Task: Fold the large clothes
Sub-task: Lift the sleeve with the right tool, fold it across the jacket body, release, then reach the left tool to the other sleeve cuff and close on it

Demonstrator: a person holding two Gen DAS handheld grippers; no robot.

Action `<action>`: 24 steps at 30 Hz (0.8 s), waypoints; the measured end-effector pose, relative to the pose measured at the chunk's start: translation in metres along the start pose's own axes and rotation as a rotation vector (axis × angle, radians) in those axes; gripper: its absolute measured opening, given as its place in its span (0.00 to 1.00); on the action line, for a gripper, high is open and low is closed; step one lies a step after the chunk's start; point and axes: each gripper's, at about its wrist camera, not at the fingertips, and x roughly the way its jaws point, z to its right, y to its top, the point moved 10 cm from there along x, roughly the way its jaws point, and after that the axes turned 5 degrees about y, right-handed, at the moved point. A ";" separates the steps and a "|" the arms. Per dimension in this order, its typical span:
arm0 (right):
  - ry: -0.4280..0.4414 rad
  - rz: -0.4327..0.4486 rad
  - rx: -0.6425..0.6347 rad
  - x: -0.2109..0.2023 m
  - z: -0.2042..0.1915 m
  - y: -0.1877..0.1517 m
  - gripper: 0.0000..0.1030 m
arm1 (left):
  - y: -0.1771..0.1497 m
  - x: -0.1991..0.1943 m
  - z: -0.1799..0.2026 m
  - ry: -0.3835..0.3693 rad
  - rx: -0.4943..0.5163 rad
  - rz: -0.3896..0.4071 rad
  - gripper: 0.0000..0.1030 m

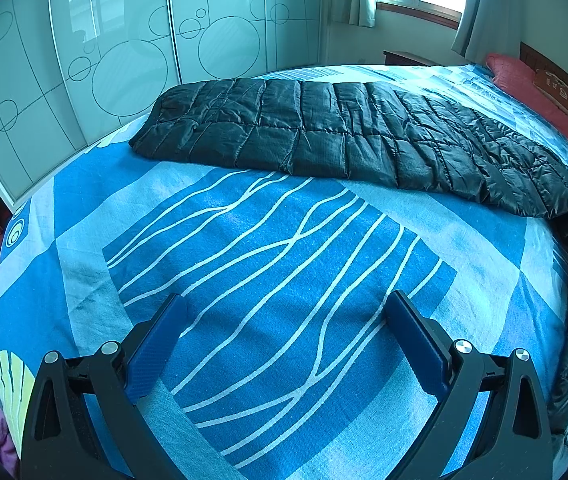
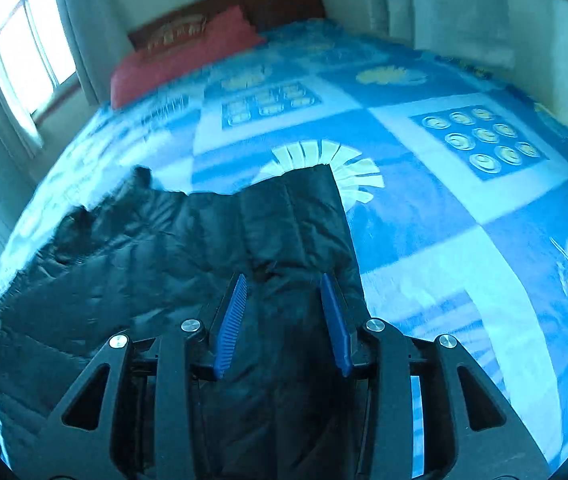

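Folding status: I judge the job about midway; the black quilted coat lies on the bed as a long narrow band, so a lengthwise fold looks done, while the crosswise folds into a compact bundle are not yet made.

Coat position: in the left wrist view it stretches across the far part of the blue patterned bedspread, one end towards the wardrobe doors, the other running off to the right edge of the view and curling down along it.

Coat end: in the right wrist view a squared-off end of the coat lies over a pale fan motif on the bedspread, short of the red pillow at the headboard.

Left gripper: I hold it over bare bedspread, well apart from the coat; its jaws stand wide open with nothing between them.

Right gripper: I have it directly above the coat, jaws parted a moderate way; dark fabric shows in the gap, but the blue pads do not appear to press on it, so I read it as gripping nothing.

Remaining: picking up an end of the band and bringing it over towards the other, then tidying the stack.
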 end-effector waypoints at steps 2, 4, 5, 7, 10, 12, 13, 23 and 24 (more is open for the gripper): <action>0.030 0.009 -0.007 -0.011 -0.013 -0.018 0.38 | 0.000 0.000 0.000 0.000 0.000 0.000 0.96; 0.045 -0.011 -0.022 -0.008 -0.024 -0.032 0.38 | 0.000 0.000 0.000 0.002 0.001 0.000 0.96; 0.040 -0.023 -0.040 -0.007 -0.029 -0.044 0.38 | 0.000 0.000 0.000 0.001 0.000 0.000 0.96; 0.001 -0.030 -0.085 0.002 -0.033 -0.053 0.48 | 0.000 0.000 0.000 0.000 0.000 0.000 0.96; -0.027 -0.034 -0.120 0.010 -0.036 -0.058 0.58 | 0.000 0.000 0.000 -0.001 -0.001 0.000 0.96; -0.042 -0.036 -0.146 0.013 -0.039 -0.062 0.63 | 0.000 0.000 0.001 -0.001 -0.001 0.000 0.96; -0.058 -0.036 -0.161 0.015 -0.040 -0.064 0.64 | 0.000 0.000 0.001 -0.001 -0.001 0.001 0.96; -0.117 -0.026 -0.217 0.027 -0.039 -0.070 0.65 | 0.000 0.001 0.000 -0.008 -0.003 -0.020 0.96; -0.112 -0.025 -0.213 0.026 -0.038 -0.070 0.65 | 0.001 0.001 0.001 -0.010 -0.003 -0.023 0.96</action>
